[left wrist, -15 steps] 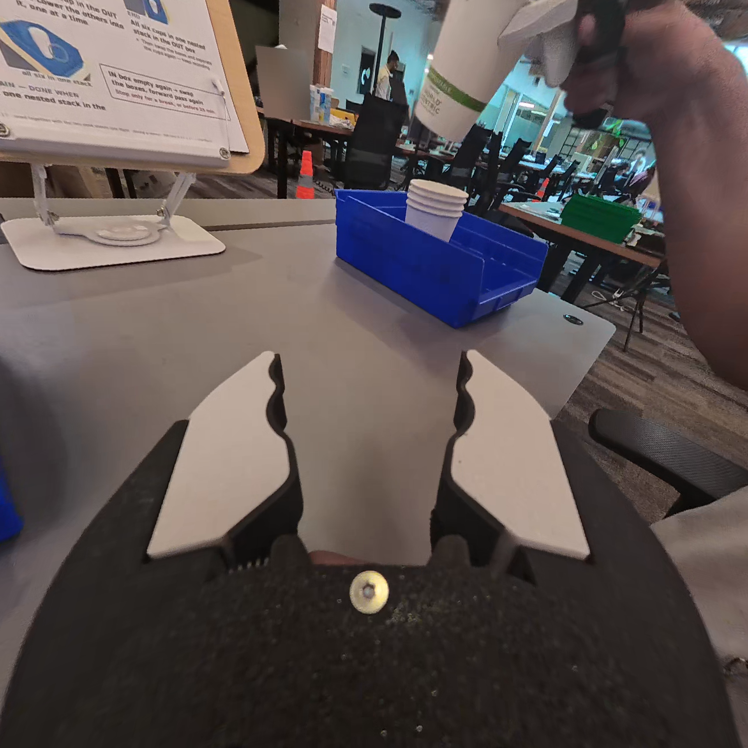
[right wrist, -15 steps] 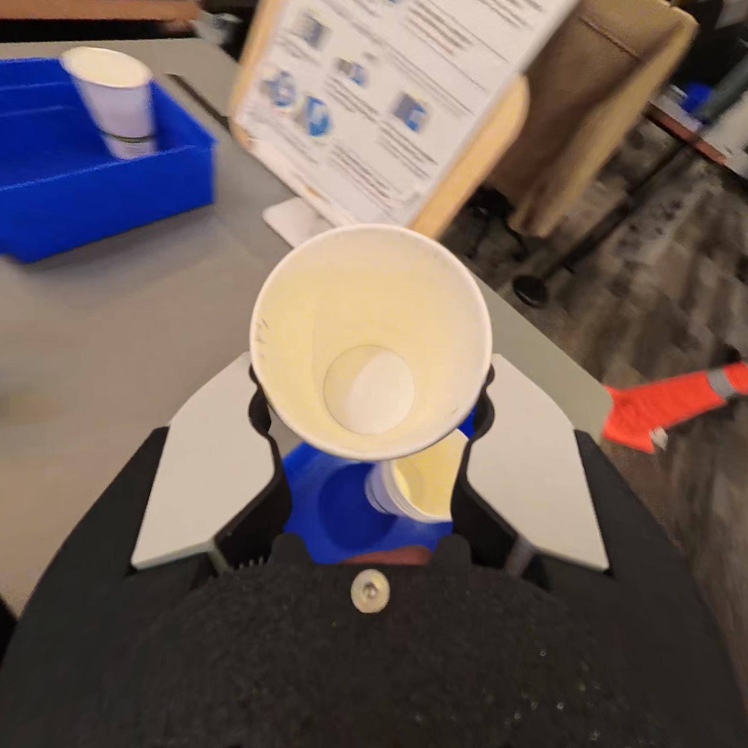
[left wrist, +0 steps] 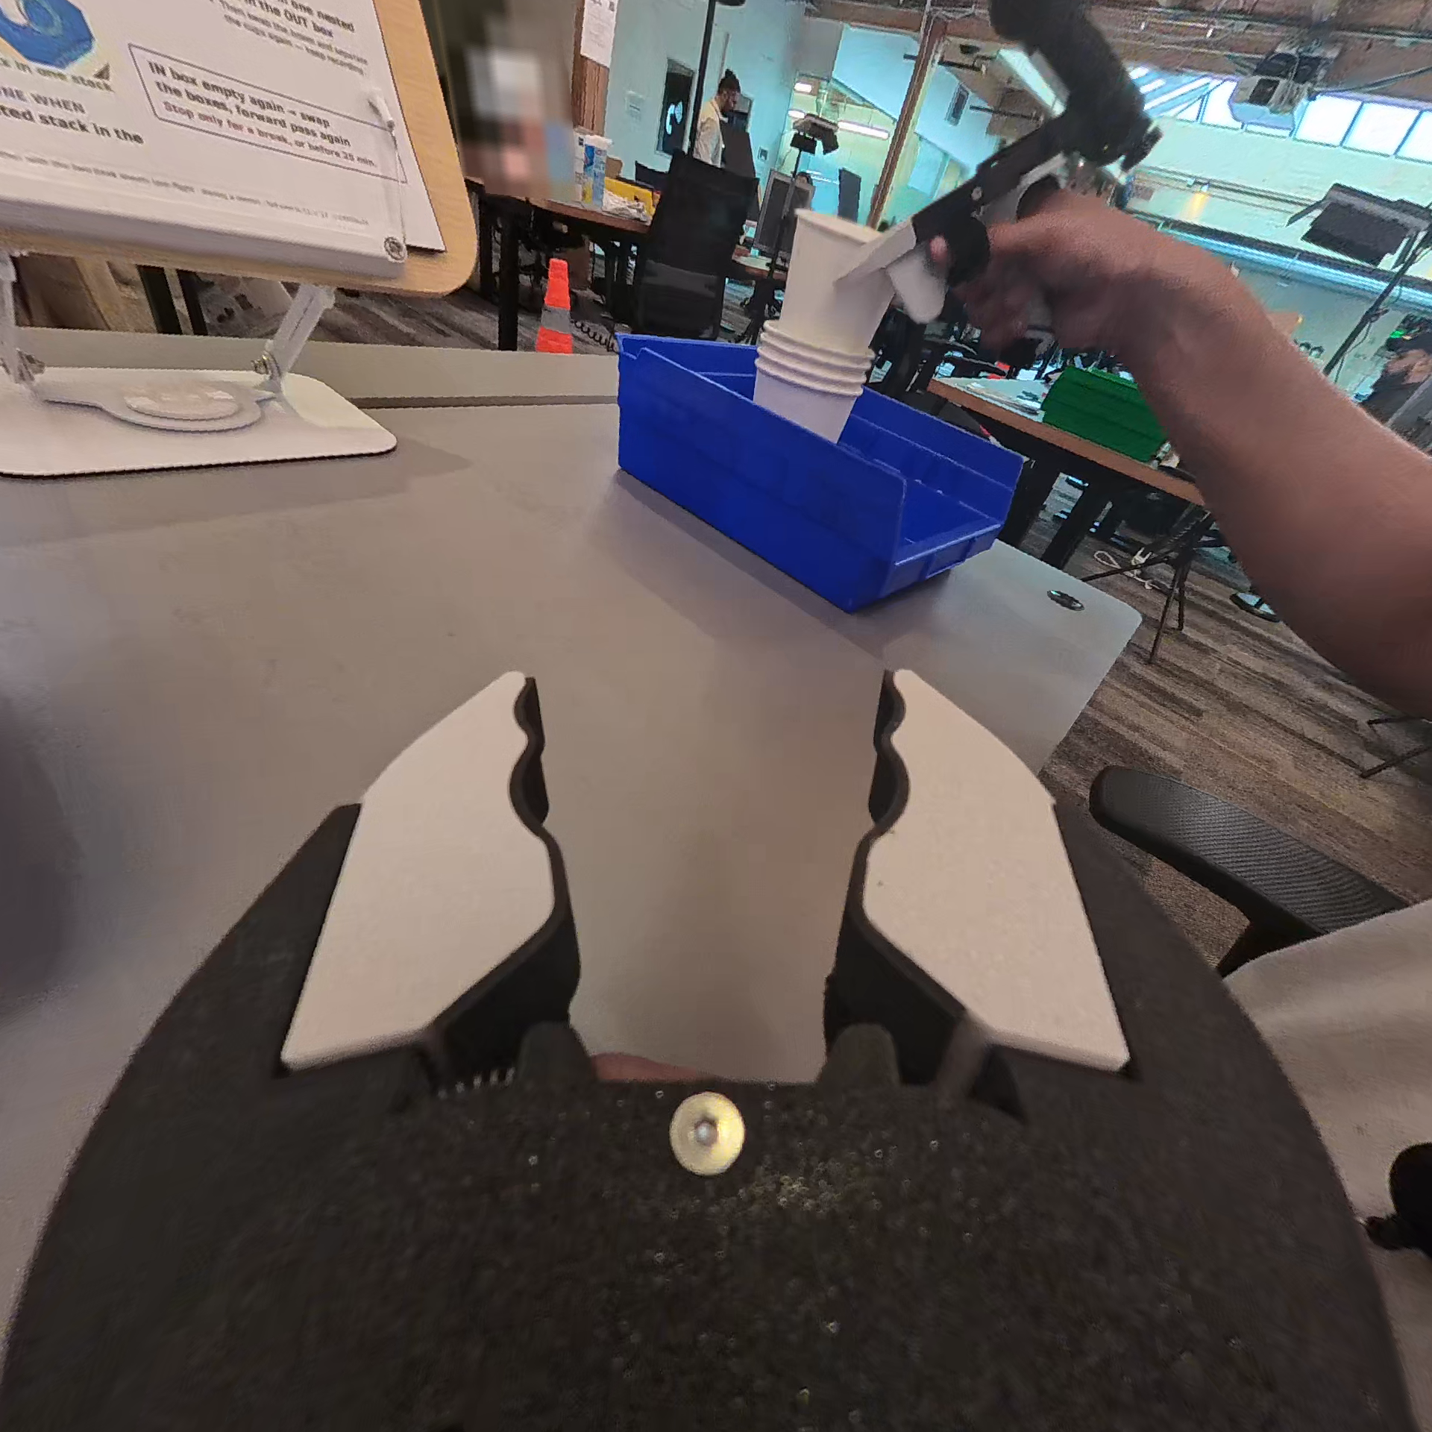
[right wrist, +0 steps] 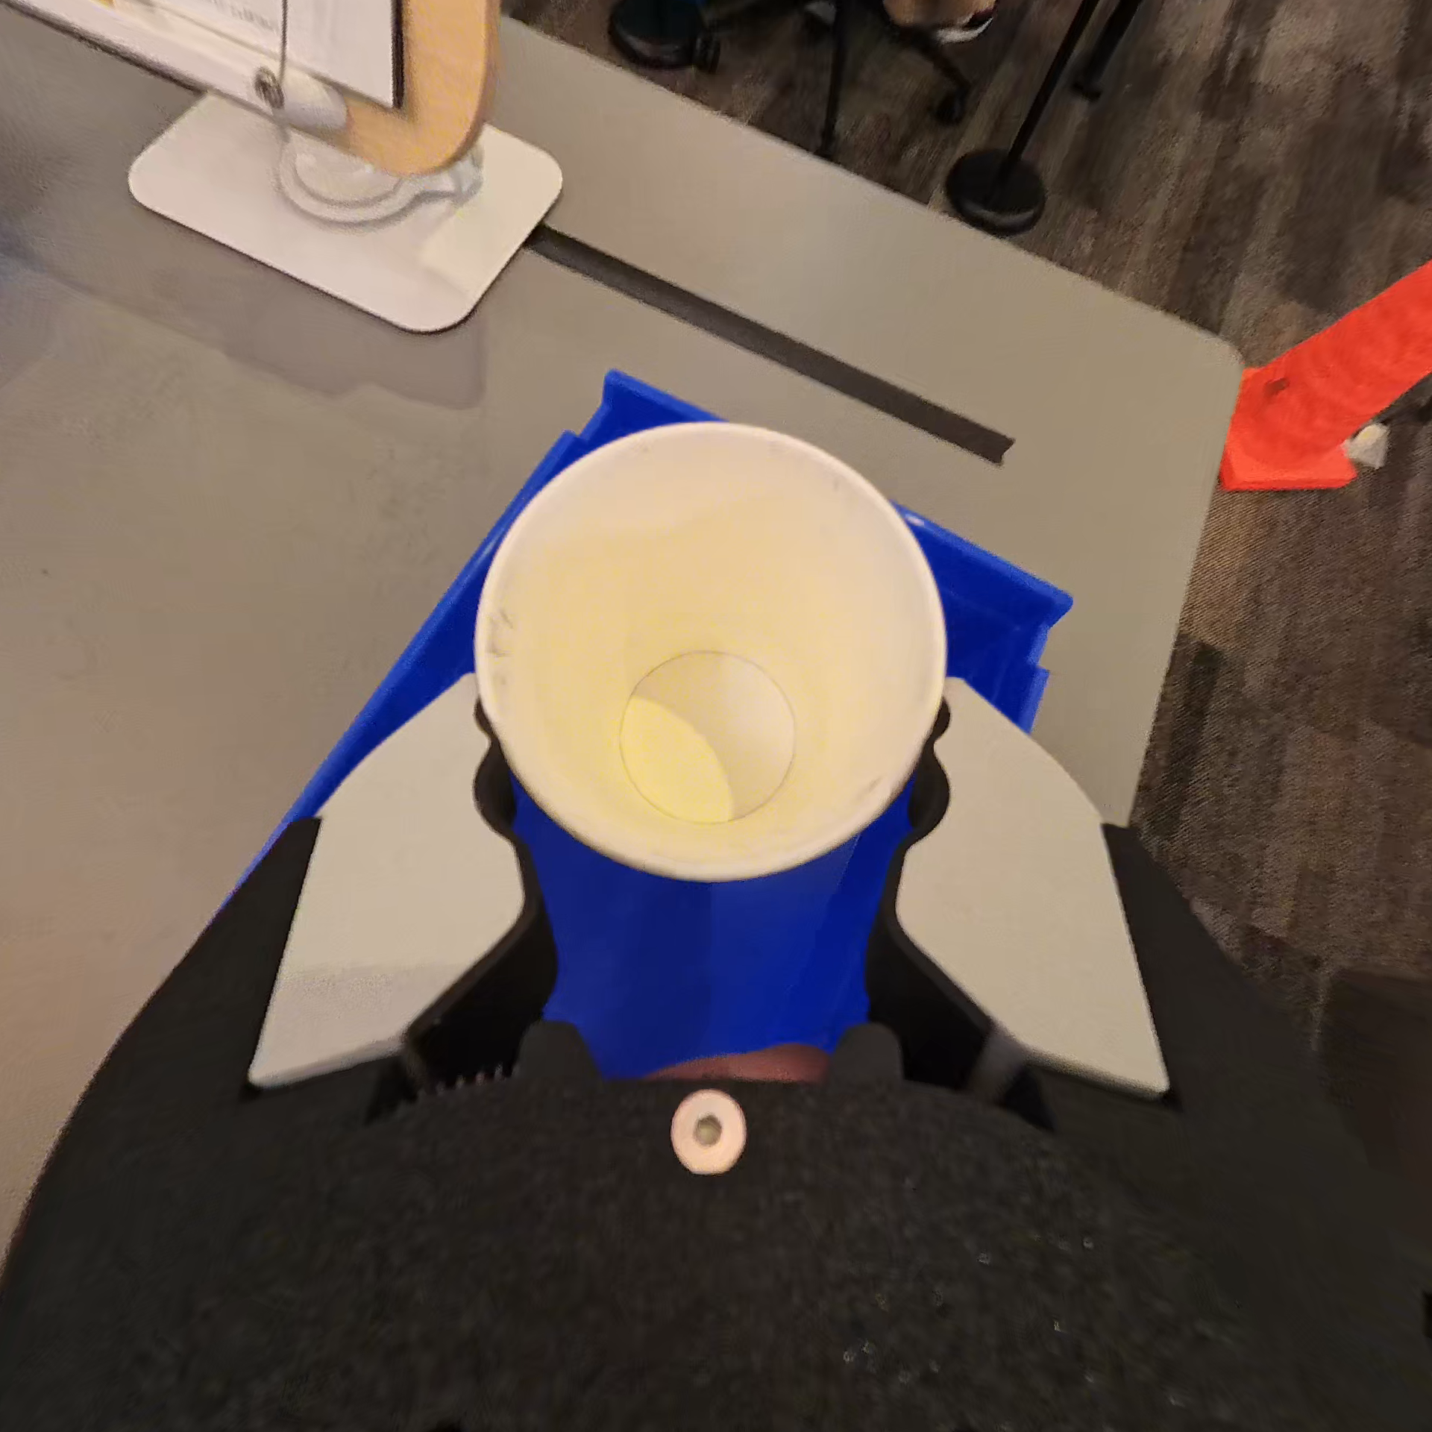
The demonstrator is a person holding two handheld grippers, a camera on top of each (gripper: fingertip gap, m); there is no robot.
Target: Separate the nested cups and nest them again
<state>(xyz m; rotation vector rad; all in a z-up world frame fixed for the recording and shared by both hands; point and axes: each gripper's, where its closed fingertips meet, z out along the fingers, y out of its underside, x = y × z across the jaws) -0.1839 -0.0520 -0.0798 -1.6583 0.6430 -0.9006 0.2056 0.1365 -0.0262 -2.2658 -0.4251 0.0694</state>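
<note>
Cup [right wrist: 709, 651] between right tongs [right wrist: 709, 744] — gripped

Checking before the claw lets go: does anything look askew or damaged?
The stack of cups leans in the blue bin, not upright. The top cup, gripped by the right claw, sits only partly in. Nothing spilled; its rim shows slight scuffing.
</note>
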